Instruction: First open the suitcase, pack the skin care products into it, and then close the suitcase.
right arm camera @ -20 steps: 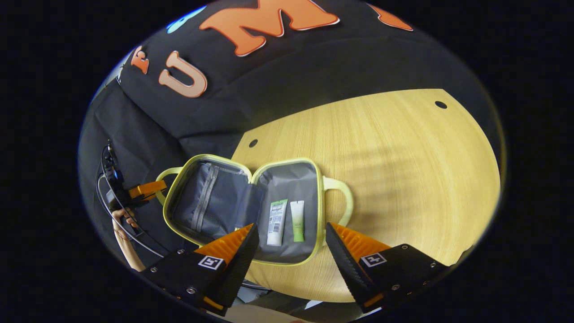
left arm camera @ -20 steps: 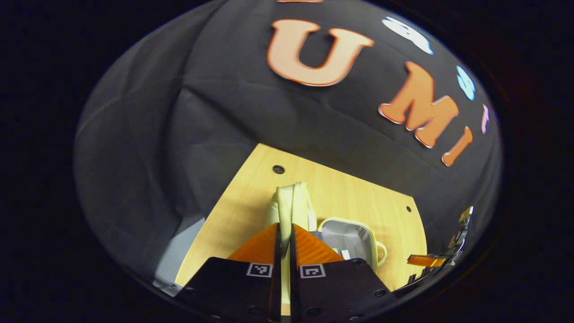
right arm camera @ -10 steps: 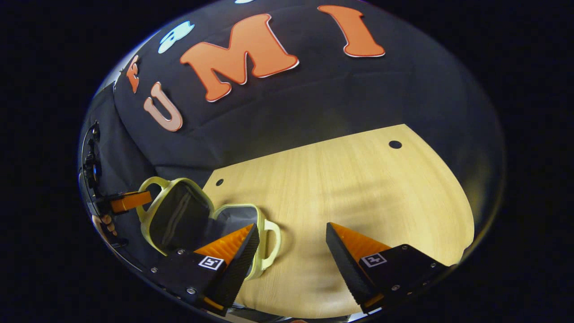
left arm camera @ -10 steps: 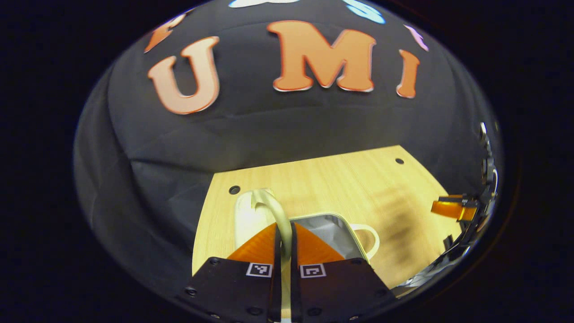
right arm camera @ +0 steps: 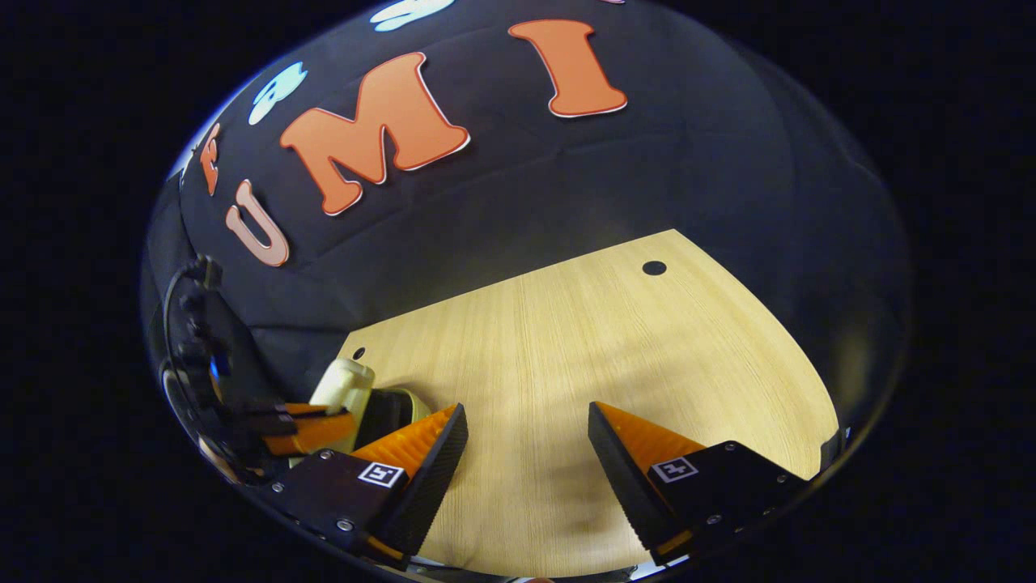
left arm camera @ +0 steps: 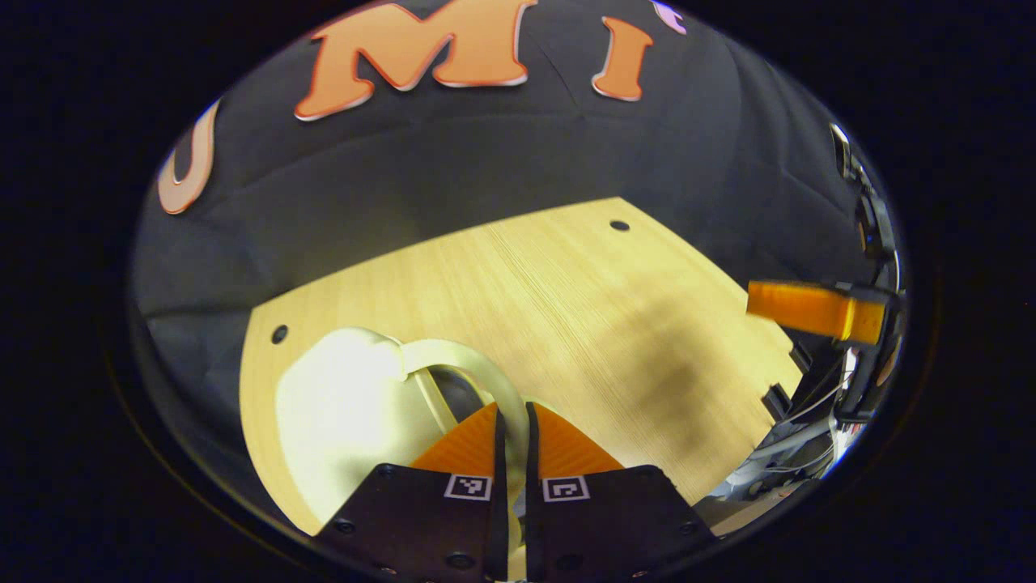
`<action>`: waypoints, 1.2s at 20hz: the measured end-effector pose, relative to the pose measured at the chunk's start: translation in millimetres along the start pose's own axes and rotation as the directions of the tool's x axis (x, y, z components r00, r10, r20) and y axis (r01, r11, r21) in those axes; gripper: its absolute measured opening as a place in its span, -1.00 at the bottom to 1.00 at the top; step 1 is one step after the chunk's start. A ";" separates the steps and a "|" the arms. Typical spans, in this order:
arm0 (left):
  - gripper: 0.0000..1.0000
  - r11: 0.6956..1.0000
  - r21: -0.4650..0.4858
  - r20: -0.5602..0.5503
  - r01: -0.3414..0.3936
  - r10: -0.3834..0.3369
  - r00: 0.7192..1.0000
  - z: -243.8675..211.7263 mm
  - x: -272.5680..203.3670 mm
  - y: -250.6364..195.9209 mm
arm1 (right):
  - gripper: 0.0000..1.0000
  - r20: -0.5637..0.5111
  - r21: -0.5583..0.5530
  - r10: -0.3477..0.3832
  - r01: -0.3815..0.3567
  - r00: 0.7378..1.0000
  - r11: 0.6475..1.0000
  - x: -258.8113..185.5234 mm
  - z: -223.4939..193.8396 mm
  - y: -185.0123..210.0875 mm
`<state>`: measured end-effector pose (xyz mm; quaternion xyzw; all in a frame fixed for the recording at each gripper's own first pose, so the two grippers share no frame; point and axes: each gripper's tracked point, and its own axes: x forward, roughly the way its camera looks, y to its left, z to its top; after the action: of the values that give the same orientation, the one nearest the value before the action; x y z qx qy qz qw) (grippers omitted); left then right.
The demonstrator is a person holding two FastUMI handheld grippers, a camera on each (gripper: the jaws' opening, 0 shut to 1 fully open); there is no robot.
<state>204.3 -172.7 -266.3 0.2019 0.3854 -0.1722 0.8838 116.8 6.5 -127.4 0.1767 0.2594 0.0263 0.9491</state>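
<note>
- Your left gripper (left arm camera: 511,421) has its fingers pressed together on the pale handle (left arm camera: 477,368) of the suitcase (left arm camera: 340,413); the loop runs up out of the narrow gap between them and arches left to the case.
- In the left gripper view the suitcase sits just ahead and to the left of those fingers, at the near left corner of the table (left arm camera: 566,300), pale outer shell facing the camera; the lid looks folded over or nearly so, though the seam is hidden.
- Your right gripper (right arm camera: 528,429) stands wide open over bare table, holding nothing; the suitcase (right arm camera: 346,389) lies well off to its left.
- The closing turns on the left side: it is on the case already, so pressing the lid down falls to it, I judge.
- Whether the products are inside cannot be told.
</note>
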 end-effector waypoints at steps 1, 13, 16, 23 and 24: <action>-0.82 1.000 0.013 -0.026 0.009 -0.008 1.000 -15.1 16.0 -8.0 | 0.92 0.004 0.000 -0.012 0.012 1.000 1.000 -2.4 0.3 -4.8; -0.62 0.999 0.028 -0.123 -0.022 0.025 0.992 -67.5 82.7 -42.3 | 0.92 -0.016 -0.026 -0.046 0.045 0.999 0.999 -10.9 -12.2 -14.4; -0.14 1.000 -0.011 -0.100 -0.019 0.018 0.995 -64.5 67.7 -36.6 | 0.92 -0.021 -0.054 -0.034 0.033 0.999 0.998 -10.4 -12.8 -5.0; 0.99 0.981 -0.150 0.197 -0.119 0.148 0.969 12.9 -12.1 -9.4 | 0.92 0.066 -0.187 -0.022 0.034 0.998 0.982 -23.6 10.5 16.4; 0.99 0.973 -0.185 0.249 -0.136 0.180 0.952 26.2 -27.7 1.6 | 0.92 0.085 -0.206 -0.016 0.033 0.996 0.978 -26.7 15.1 20.3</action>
<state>203.2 -180.1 -228.9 0.1334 0.2599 -0.0933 0.9518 102.2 16.9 -95.3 0.0745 0.2180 0.0340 0.9725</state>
